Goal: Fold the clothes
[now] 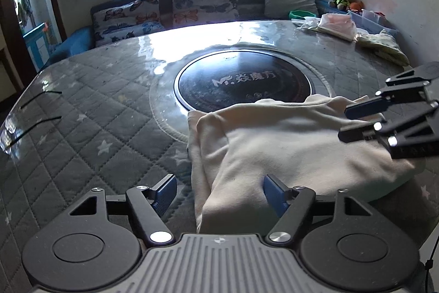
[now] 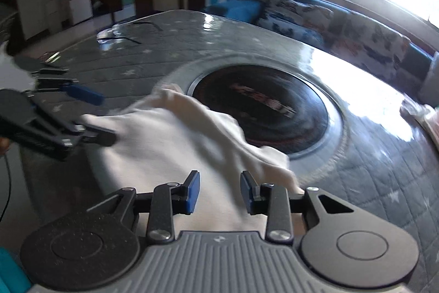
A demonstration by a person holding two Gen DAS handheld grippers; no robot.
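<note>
Left wrist: hand-held gripper (image 1: 219, 192) wide open

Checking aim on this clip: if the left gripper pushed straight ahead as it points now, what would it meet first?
Most likely the cream garment: its near fold lies between the open fingers of the left gripper. Height above the cloth is unclear.

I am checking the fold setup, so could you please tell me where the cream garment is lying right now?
The cream garment lies on the quilted table cover, at the near right in the left wrist view, its far edge overlapping the round black plate.
</note>
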